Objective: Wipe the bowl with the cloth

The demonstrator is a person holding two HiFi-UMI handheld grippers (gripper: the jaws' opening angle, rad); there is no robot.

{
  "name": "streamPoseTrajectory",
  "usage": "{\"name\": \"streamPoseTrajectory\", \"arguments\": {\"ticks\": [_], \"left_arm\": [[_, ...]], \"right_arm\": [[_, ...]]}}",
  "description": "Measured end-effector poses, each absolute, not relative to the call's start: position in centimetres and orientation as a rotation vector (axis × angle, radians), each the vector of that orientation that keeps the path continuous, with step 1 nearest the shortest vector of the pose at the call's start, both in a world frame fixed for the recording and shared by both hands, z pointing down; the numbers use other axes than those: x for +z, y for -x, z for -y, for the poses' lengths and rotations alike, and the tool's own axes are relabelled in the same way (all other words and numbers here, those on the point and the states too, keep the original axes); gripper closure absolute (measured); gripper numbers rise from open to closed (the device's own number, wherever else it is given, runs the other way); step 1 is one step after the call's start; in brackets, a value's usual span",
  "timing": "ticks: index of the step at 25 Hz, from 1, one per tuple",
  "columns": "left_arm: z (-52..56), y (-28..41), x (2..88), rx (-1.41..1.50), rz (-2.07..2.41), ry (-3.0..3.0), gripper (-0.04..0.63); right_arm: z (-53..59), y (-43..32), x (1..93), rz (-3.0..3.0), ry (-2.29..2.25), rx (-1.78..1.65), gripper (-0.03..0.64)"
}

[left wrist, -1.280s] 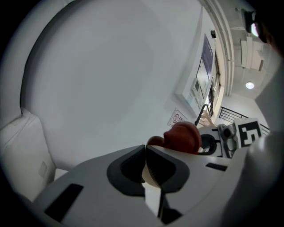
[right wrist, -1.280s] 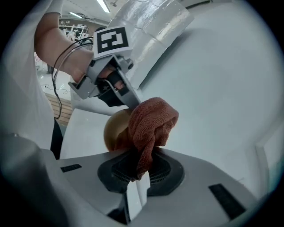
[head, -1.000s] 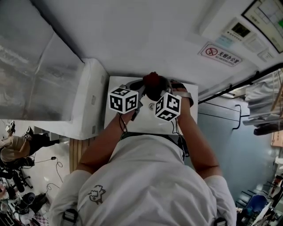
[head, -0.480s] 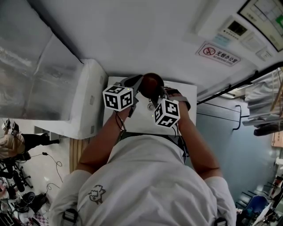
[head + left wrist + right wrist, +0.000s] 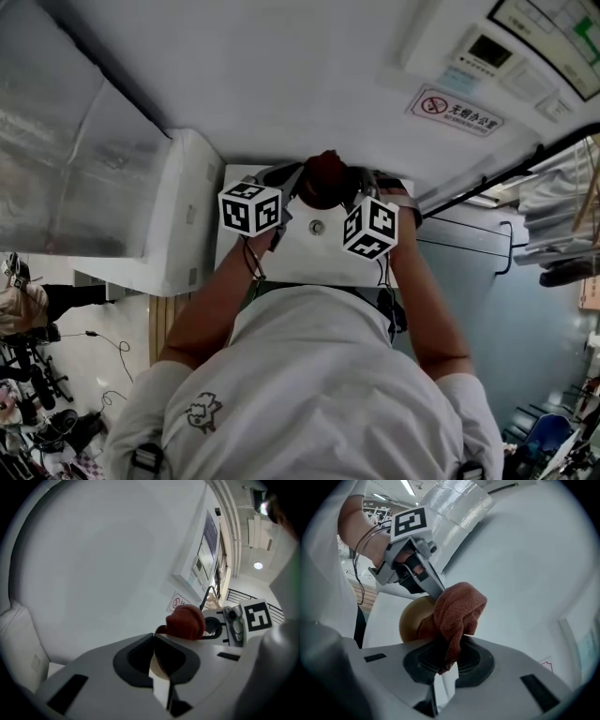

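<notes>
While the left claw point(image 5: 154, 641) has its jaws pressed together on the pale tan rim of the bowl point(image 5: 157, 668), holding it up off the white tabletop point(image 5: 314, 255), the right claw point(image 5: 446, 649) pinches the rust-red cloth point(image 5: 457, 612), whose bunched end stands out past the jaw tips. In the right gripper view the bowl point(image 5: 410, 620) sits left of centre, just beyond the jaws and to their left, with the wad of cloth lying against its right side; whether the cloth is on the rim or the inner wall cannot be told. The left claw point(image 5: 433, 588) comes down from the upper left of that frame onto the bowl's upper edge. In the left gripper view the cloth point(image 5: 186, 622) shows as a rounded lump right of centre, just above the jaws, with the right claw behind it at the right edge. From the head view both claws meet at the upper middle of the frame around a dark red-brown mass point(image 5: 323, 178), bowl and cloth too close to separate there. The wipe seems under way, and it is the right hand's to make: the surface lies to its left, touching the cloth, so a sweep across it should serve.
</notes>
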State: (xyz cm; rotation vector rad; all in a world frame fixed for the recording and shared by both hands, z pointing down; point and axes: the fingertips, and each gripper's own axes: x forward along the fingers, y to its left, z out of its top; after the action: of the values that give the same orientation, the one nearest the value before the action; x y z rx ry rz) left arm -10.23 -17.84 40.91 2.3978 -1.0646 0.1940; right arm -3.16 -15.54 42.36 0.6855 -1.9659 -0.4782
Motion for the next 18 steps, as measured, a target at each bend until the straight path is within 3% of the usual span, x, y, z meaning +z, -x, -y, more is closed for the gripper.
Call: {"name": "streamPoseTrajectory", "arguments": {"ticks": [6,18], "left_arm": [[16.8,6.7,40.0,0.169,0.994,-2.419,0.578],[19.4,9.6,41.8,0.122,1.094,-2.317,0.578]], "right_arm": [[15.0,4.6,43.1,2.0,-0.629,-0.5,0.563],[11.6,3.5,40.9,2.253,-0.487,-0.41,0.563]]}}
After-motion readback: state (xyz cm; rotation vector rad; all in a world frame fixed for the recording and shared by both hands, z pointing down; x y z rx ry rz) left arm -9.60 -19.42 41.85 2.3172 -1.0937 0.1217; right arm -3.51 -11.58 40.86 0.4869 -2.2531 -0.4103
